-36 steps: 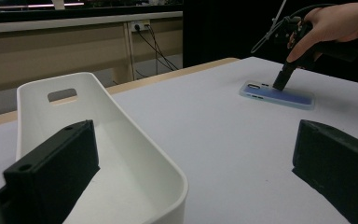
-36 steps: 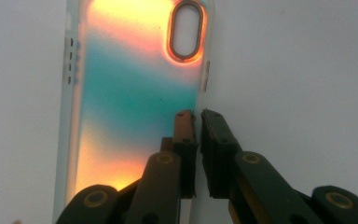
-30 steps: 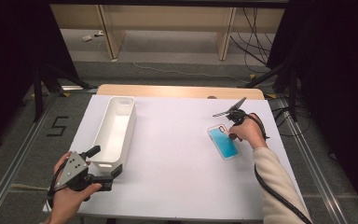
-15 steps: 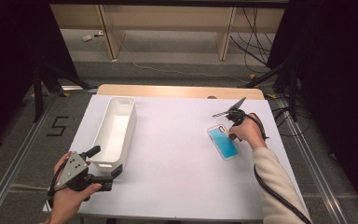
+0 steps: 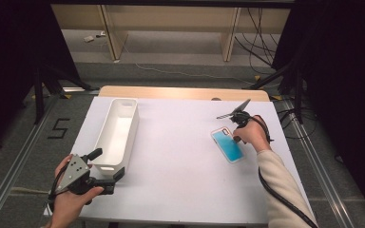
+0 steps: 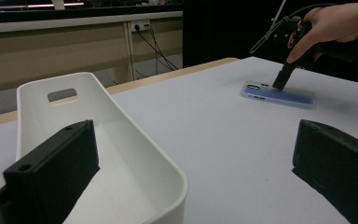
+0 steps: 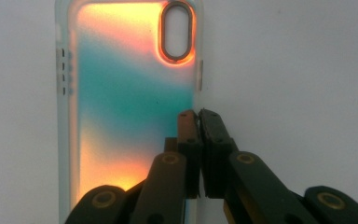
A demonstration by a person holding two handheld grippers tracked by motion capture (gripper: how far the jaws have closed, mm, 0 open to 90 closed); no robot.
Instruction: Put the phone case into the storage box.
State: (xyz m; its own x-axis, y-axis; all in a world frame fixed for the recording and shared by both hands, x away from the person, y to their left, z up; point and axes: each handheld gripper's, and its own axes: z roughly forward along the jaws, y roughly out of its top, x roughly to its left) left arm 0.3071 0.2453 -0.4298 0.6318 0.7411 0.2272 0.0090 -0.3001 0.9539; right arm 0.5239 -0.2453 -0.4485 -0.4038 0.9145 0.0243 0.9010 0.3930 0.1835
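Observation:
A phone case [image 5: 228, 145], blue in the high view and teal and orange in the right gripper view [image 7: 126, 93], lies flat on the white table [image 5: 180, 156] at the right. My right gripper [image 5: 236, 138] points down at it, jaws shut on the case's thin side wall [image 7: 198, 114]. From the left gripper view the same case [image 6: 279, 94] and that gripper's tip [image 6: 278, 85] show far off. My left gripper [image 5: 108, 164] rests open at the table's near left, one jaw over the near end of a white bin [image 5: 132, 128], nothing between its jaws [image 6: 196, 135].
The long white bin [image 6: 121, 121] is empty and runs front to back along the table's left side. A wooden strip [image 5: 180, 92] borders the far edge. A cable [image 5: 285, 199] trails from the right gripper along the sleeve.

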